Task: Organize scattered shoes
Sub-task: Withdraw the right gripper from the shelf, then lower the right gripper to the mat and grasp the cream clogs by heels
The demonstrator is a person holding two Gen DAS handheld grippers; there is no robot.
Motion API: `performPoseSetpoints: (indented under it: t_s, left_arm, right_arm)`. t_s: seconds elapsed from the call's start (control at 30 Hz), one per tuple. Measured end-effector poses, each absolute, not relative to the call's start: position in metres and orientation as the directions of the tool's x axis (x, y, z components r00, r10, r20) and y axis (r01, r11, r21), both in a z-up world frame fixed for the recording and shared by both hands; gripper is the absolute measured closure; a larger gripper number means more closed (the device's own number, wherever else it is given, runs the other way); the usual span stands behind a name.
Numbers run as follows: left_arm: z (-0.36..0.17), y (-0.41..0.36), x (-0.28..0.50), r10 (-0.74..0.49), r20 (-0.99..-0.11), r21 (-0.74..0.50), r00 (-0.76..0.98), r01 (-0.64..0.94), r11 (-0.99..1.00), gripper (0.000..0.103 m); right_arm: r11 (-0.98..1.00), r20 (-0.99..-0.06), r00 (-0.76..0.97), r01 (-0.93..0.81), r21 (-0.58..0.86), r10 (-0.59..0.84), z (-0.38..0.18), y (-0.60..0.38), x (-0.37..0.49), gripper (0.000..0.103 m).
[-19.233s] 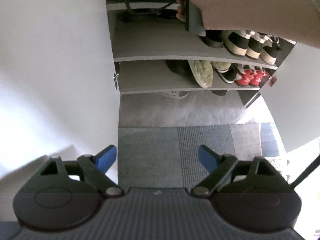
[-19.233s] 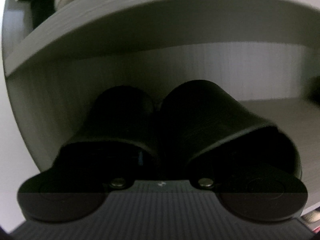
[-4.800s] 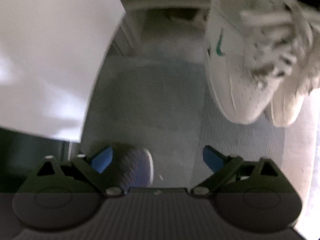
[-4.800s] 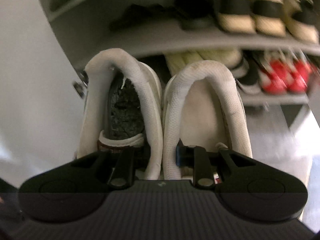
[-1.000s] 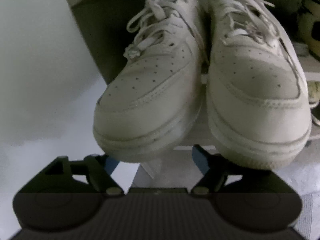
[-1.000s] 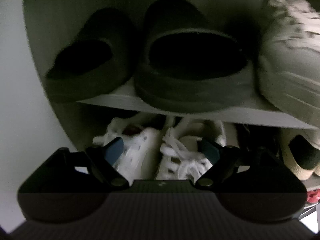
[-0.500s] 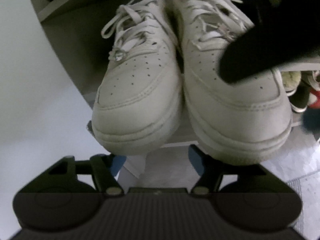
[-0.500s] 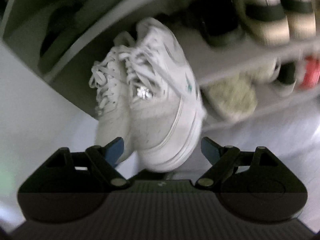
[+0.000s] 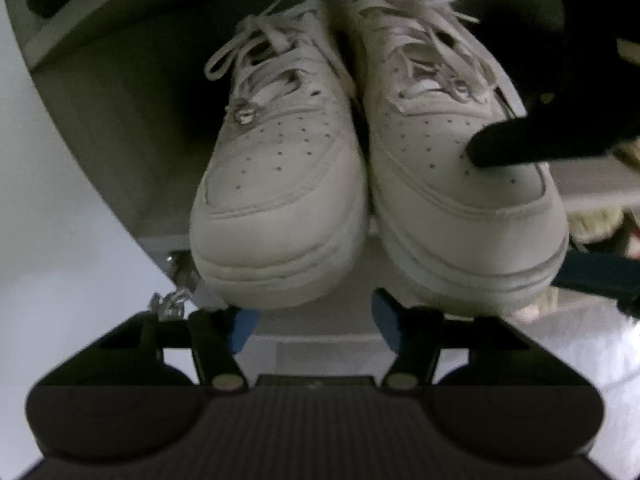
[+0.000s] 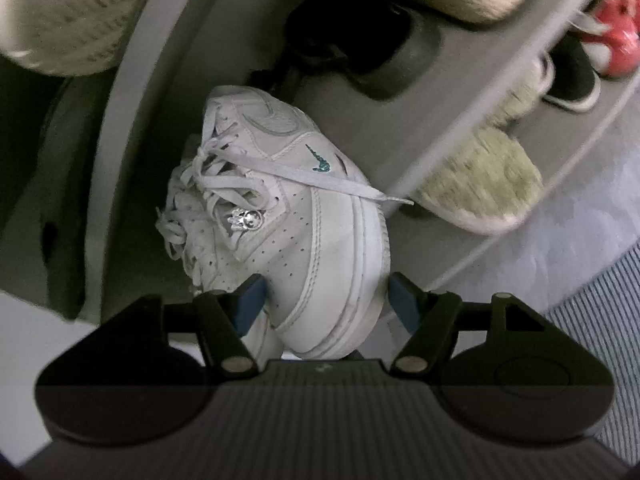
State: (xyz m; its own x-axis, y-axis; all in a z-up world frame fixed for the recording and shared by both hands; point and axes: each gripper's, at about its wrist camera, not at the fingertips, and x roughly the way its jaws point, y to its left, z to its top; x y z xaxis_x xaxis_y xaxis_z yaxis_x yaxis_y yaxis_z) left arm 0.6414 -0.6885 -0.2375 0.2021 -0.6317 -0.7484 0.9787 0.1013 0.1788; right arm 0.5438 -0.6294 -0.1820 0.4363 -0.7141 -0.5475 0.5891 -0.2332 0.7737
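pair of white lace-up leather sneakers toes-out on grey shelf, for neat storage | right gripper closing round outer toe to nudge it, pads apart | left gripper below toes, closing, empty

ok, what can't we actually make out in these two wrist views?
- Left wrist: heels of the white sneakers lie deep in shadow; the dark right gripper covers part of one toe.
- Left wrist: left gripper is closing; nothing visibly between its fingers, sneaker toes overhang them.
- Right wrist: right gripper is closing around a sneaker toe; pad contact unclear.
- Right wrist: second sneaker mostly hidden behind the near one.
- Right wrist: fuzzy slippers and red shoes blurred, cut by the edge.
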Motion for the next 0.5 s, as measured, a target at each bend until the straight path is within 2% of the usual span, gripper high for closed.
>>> performPoseSetpoints:
  t_s: [0.1,0.17,0.2,0.3,0.37,0.43,0.5]
  left_arm:
    - [-0.24,-0.69,0.641,-0.633,-0.749,0.187,0.196,0.979,0.082,0.033]
    - [-0.242,-0.678,0.637,-0.649,-0.734,0.225,0.199,0.973,0.043,0.02]
    - [-0.243,-0.671,0.635,-0.653,-0.731,0.236,0.197,0.971,0.03,0.018]
    - [-0.249,-0.636,0.627,-0.629,-0.76,0.244,0.164,0.969,-0.043,0.018]
    - [-0.247,-0.607,0.624,-0.591,-0.795,0.244,0.141,0.965,-0.097,0.018]
    - [-0.238,-0.569,0.616,-0.541,-0.833,0.241,0.114,0.956,-0.17,0.018]
    - [-0.217,-0.548,0.641,-0.492,-0.868,0.215,0.069,0.945,-0.246,0.017]
  right_arm:
    - [-0.221,-0.543,0.448,0.591,0.776,-0.71,-0.182,-0.633,0.546,0.032]
    - [-0.196,-0.54,0.453,0.61,0.768,-0.709,-0.179,-0.627,0.546,0.033]
    - [-0.161,-0.543,0.455,0.644,0.748,-0.706,-0.174,-0.614,0.543,0.033]
    - [-0.149,-0.577,0.423,0.703,0.696,-0.699,-0.171,-0.567,0.53,0.033]
    - [-0.178,-0.616,0.398,0.725,0.665,-0.68,-0.182,-0.534,0.522,0.033]
    - [-0.28,-0.718,0.314,0.767,0.578,-0.621,-0.199,-0.473,0.497,0.034]
    - [-0.409,-0.817,0.199,0.787,0.462,-0.541,-0.21,-0.412,0.469,0.034]
